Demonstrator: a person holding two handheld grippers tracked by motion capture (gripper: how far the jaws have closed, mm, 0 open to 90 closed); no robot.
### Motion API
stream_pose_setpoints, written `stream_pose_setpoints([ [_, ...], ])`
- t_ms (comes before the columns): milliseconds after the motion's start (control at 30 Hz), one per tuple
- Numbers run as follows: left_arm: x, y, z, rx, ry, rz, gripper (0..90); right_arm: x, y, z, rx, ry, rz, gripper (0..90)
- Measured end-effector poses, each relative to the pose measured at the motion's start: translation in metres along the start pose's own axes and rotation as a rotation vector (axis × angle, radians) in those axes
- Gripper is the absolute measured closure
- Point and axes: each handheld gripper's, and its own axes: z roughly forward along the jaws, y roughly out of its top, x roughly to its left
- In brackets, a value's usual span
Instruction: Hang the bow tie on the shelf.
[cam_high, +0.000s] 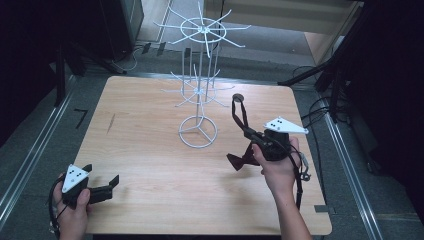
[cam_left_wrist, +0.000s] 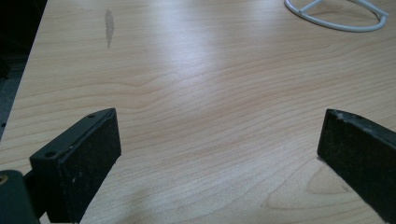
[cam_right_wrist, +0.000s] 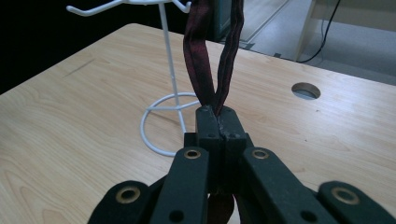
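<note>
The right tongs (cam_right_wrist: 219, 122) are pressed together on the strap (cam_right_wrist: 212, 56) of a dark red bow tie (cam_high: 242, 160), whose bow hangs just below the hand above the counter (cam_high: 150, 165), while the strap's loop rises toward the white wire rack (cam_high: 199, 90). The likely aim is to hook that loop over one of the rack's arms. The loop is narrow and limp, so it may collapse or slide past a thin hook tip. The rack looks light; a snag or sideways pull could tip or drag it. The left tongs (cam_left_wrist: 219, 154) stand spread and empty, well apart from the rack, so nothing steadies its base (cam_left_wrist: 336, 16).
</note>
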Motion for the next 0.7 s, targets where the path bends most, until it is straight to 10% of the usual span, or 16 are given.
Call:
stream_pose_setpoints([
  [700,0.000,0.000,0.000,-0.002,-0.001,-0.003,0.1,-0.001,0.004,0.033,0.046,0.059,0.002,90.0],
])
